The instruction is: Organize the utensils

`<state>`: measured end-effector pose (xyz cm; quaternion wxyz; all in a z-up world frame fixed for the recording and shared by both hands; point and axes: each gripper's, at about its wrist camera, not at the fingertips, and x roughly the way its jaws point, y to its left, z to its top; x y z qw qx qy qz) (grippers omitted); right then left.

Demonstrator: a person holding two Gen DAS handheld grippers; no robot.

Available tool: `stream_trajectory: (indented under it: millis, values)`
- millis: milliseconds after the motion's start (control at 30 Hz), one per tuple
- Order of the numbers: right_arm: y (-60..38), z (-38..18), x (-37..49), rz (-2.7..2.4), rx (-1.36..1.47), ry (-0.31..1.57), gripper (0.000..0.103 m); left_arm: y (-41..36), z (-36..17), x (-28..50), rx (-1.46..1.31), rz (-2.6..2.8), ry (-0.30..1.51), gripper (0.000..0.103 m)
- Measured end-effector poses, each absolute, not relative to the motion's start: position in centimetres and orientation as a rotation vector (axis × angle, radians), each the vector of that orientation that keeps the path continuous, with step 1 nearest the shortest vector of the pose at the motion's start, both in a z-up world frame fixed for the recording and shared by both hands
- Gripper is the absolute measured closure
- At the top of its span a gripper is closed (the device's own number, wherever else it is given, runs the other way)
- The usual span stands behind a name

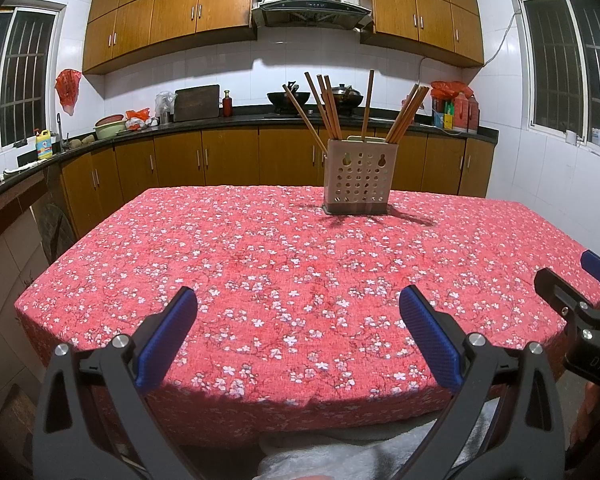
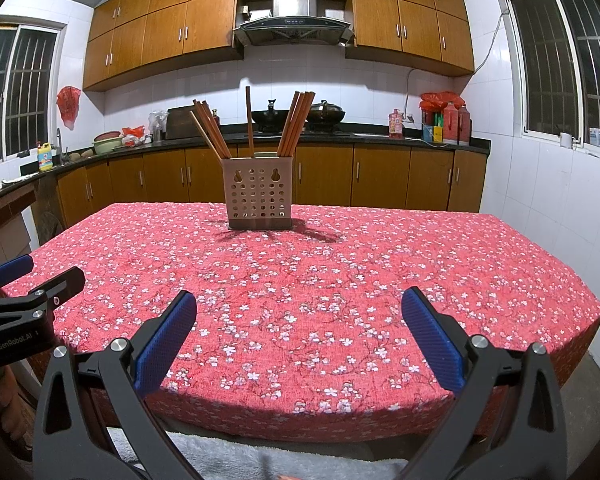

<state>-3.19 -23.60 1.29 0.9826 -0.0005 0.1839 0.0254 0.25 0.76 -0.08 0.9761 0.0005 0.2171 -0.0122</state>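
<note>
A beige perforated utensil holder (image 1: 358, 178) (image 2: 258, 194) stands upright at the far side of the table, on the red floral tablecloth (image 1: 280, 272) (image 2: 320, 280). Several wooden chopsticks (image 1: 332, 108) (image 2: 296, 122) stick out of it, leaning left, straight up and right. My left gripper (image 1: 298, 300) hangs open over the table's near edge with nothing between its blue pads. My right gripper (image 2: 300, 304) is open and empty too, also at the near edge. Each gripper shows at the side of the other's view: the right one (image 1: 576, 280), the left one (image 2: 36, 276).
Behind the table runs a dark counter with wooden cabinets (image 1: 228, 160), woks (image 2: 324, 114) on the stove and bottles (image 2: 456, 122) at the right. A white towel (image 2: 228, 456) lies below the near table edge. Tiled walls and windows flank both sides.
</note>
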Motion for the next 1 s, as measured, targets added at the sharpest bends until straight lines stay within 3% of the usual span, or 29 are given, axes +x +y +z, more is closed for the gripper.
stream_trajectory:
  millis: [1000]
  values:
    - [-23.64,1.36,-3.16,0.05,0.002,0.371,0.002,0.78,-0.56,0.23,0.003,-0.02,0.444,0.004]
